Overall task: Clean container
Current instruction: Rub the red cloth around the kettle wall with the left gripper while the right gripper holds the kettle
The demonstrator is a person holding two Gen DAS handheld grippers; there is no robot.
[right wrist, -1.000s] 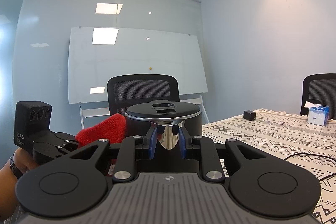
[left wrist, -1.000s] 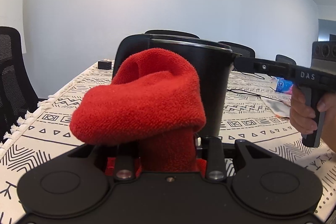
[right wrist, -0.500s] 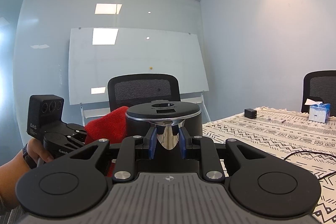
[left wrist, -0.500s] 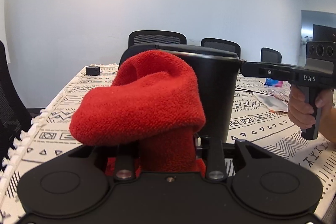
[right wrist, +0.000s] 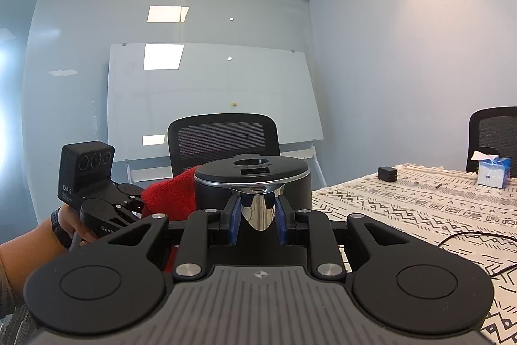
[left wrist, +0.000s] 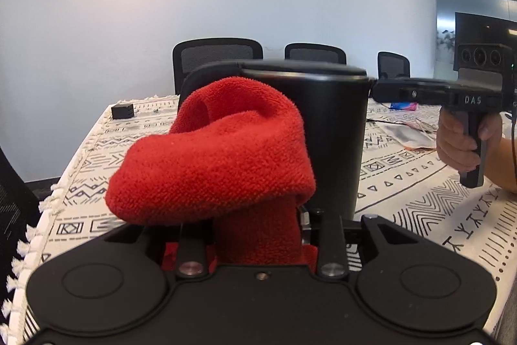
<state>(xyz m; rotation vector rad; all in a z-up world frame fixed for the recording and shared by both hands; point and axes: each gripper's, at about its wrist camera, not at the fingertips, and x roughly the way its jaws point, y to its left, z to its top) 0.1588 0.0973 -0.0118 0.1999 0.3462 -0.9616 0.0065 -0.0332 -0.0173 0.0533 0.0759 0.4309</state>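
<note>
Black cylindrical container with flat matte lid and shiny metal spout sits directly ahead of right gripper; blue pads nearly closed, clamped on the spout. Container is raised above the patterned-cloth counter. Left gripper, narrowly parted, clamps a red fuzzy terry cloth, folded in a soft bulge touching the container's smooth side wall.

- The left gripper, clamped on the bunched red terry cloth, has swung round the black cylindrical lidded container.
- In the right wrist view, the cloth has drawn closer against the container's wall.
</note>
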